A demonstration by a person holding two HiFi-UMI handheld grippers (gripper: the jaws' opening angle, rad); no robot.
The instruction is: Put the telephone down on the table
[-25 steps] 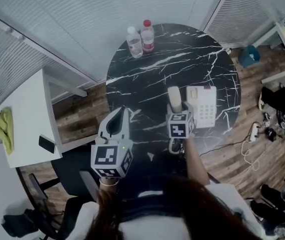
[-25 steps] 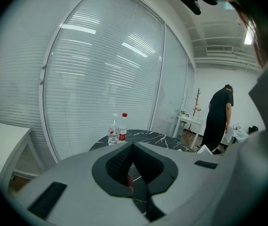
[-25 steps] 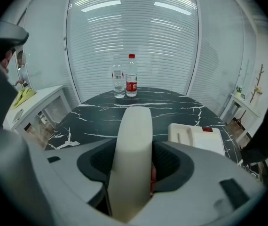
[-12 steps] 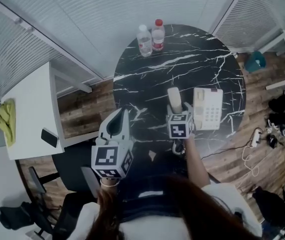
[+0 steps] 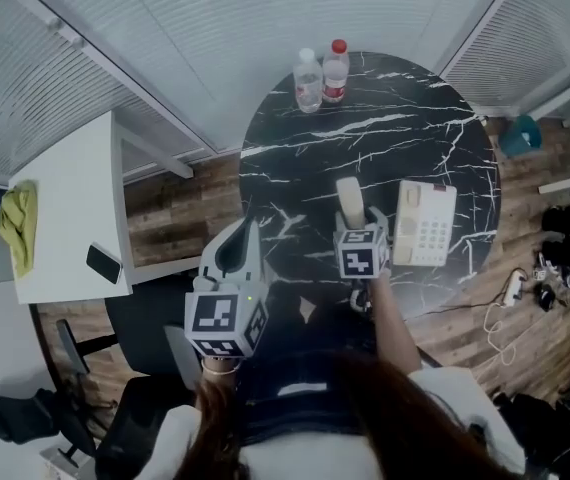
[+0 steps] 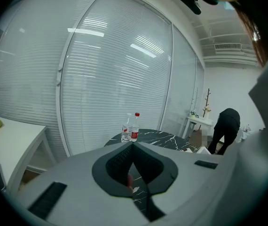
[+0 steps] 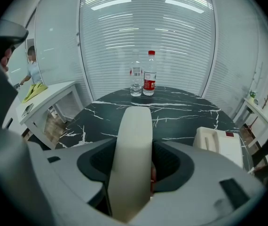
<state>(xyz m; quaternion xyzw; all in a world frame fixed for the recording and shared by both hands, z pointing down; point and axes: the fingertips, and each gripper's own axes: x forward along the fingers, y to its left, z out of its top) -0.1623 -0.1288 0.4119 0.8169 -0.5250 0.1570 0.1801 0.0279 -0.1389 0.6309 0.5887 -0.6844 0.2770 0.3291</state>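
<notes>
Closest to the person, the left gripper [image 5: 248, 228] hangs by the near edge of the table [image 5: 385, 138], its jaws pressed together with nothing between them. Just to its right, the right gripper [image 5: 357, 226] is clamped on the cream handset [image 5: 349, 198], which sticks out forward from the jaws above the black, white-veined tabletop. I cannot tell if the handset touches the top. Right beside it, the phone base [image 5: 426, 223] lies flat on the table, buttons facing up. At the far edge stand a clear bottle [image 5: 308, 80] and a red-capped bottle [image 5: 336, 70], side by side. Off to the left is a white desk [image 5: 70, 208] with a yellow-green cloth [image 5: 17, 226] on it.
</notes>
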